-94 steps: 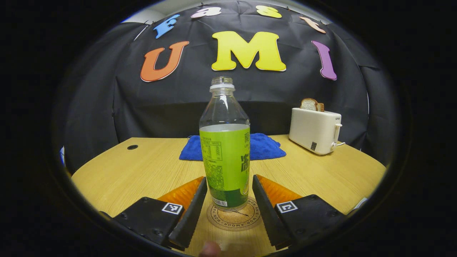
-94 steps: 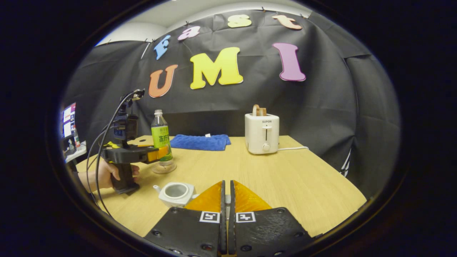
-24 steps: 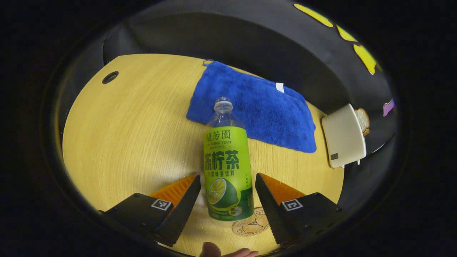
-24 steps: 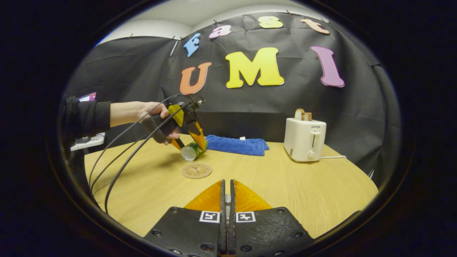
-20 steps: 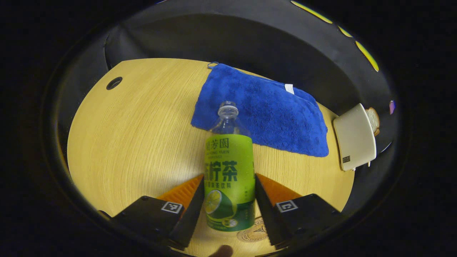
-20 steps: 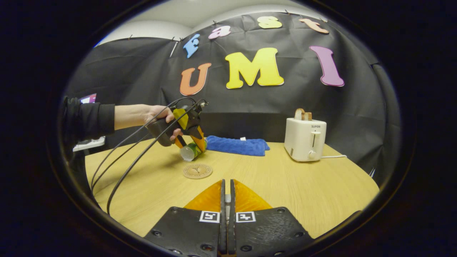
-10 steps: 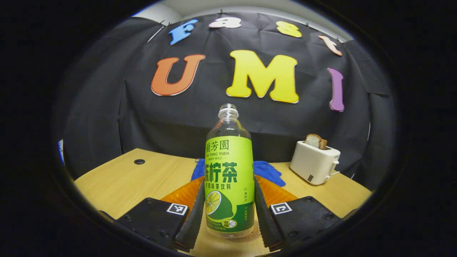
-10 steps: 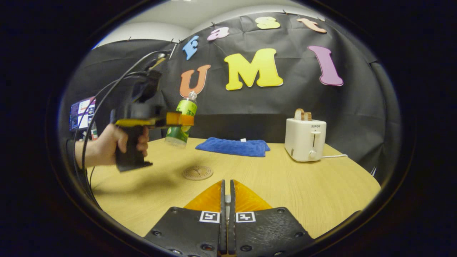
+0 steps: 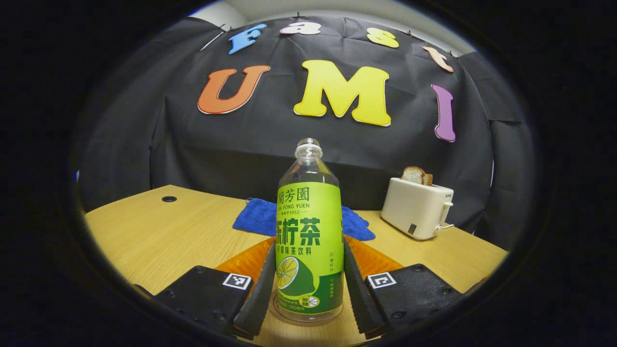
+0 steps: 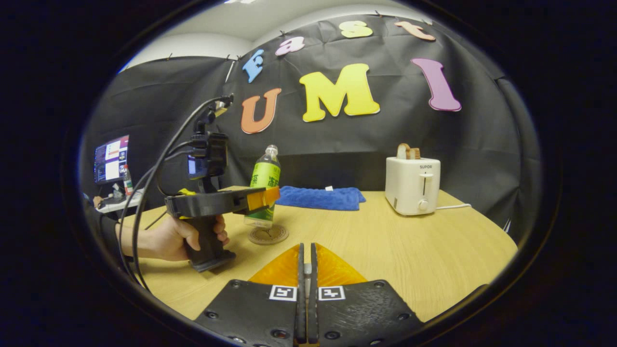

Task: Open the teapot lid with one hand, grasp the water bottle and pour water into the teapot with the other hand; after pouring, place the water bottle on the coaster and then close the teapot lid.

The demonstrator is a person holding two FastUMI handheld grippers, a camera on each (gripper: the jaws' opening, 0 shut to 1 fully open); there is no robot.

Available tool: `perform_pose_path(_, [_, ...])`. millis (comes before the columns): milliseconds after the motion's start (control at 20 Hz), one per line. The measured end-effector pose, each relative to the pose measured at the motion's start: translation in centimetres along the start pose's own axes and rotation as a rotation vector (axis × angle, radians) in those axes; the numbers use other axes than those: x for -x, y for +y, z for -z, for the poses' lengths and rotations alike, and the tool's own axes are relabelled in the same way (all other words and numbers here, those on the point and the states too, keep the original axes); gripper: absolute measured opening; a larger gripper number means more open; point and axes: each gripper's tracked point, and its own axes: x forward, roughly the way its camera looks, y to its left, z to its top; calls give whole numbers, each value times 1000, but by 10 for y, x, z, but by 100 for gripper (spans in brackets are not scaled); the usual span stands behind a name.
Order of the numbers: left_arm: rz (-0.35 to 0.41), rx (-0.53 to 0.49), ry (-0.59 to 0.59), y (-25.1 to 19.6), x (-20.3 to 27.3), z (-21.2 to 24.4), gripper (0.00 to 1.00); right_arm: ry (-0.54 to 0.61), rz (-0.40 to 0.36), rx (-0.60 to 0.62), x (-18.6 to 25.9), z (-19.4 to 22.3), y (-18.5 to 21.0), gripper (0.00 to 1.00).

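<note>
A clear water bottle (image 9: 308,241) with a green label and no cap stands upright between the fingers of my left gripper (image 9: 307,246), which is shut on its lower half. In the right gripper view a hand holds that left gripper (image 10: 262,197), and the bottle (image 10: 264,180) hangs right over the round cork coaster (image 10: 268,234); I cannot tell if it touches. My right gripper (image 10: 306,262) is raised over the table's near side. It is shut, with only a thin slit between its fingers, holding the teapot lid, most of which is hidden.
On the wooden table (image 10: 385,250), a blue cloth (image 10: 320,197) lies at the back. A white toaster (image 10: 412,185) with bread stands at the back right, its cord trailing right. A monitor (image 10: 111,159) glows far left. Cables hang from the left gripper.
The left gripper shut on the bottle, swung it from tilted far forward back to upright, then lowered it over the coaster. My right gripper stayed shut and nearly still.
</note>
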Motion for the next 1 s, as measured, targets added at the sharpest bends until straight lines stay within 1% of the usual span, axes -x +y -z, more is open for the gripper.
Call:
perform_pose_path(100, [13,16,20,-7,0,8,73,-2,-2,-1,0,0,0,2])
perform_pose_path(150, [20,24,29,-9,2,12,75,-3,-3,-3,0,0,0,2])
perform_pose_path(250, [30,36,17,-8,13,4,75,-6,-7,-9,0,-1,0,2])
perform_pose_path(350, [29,22,18,-4,19,-2,75,-2,-8,-8,0,0,0,2])
perform_pose_path(400, [12,-2,92,-1,23,8,74,-1,-7,-6,0,-1,0,2])
perform_pose_path(450, [-11,-41,275,6,37,34,74,0,-8,-5,1,-1,0,2])
perform_pose_path(500, [-39,-91,505,17,57,66,74,1,-8,-5,2,-1,0,2])
perform_pose_path(550, [-48,-109,713,29,97,85,74,6,-9,-6,1,0,0,2])
perform_pose_path(600, [-31,-78,859,31,132,98,75,10,-10,-9,1,-1,-1,2])
perform_pose_path(650, [-10,-60,946,29,159,104,75,12,-12,-12,1,0,0,2])
perform_pose_path(700, [7,-59,996,29,179,108,75,12,-13,-17,2,0,-1,1])
perform_pose_path(800, [24,-75,1055,29,203,116,74,10,-15,-27,2,-1,-1,2])
perform_pose_path(850, [31,-79,1075,29,208,119,77,10,-15,-30,2,0,0,2])
perform_pose_path(900, [34,-82,1083,24,194,118,78,8,-14,-32,2,0,0,2])
perform_pose_path(950, [46,-76,1093,26,196,115,80,9,-14,-31,2,0,0,2])
perform_pose_path(1000, [40,-67,1092,27,187,114,80,8,-14,-29,2,0,0,1])
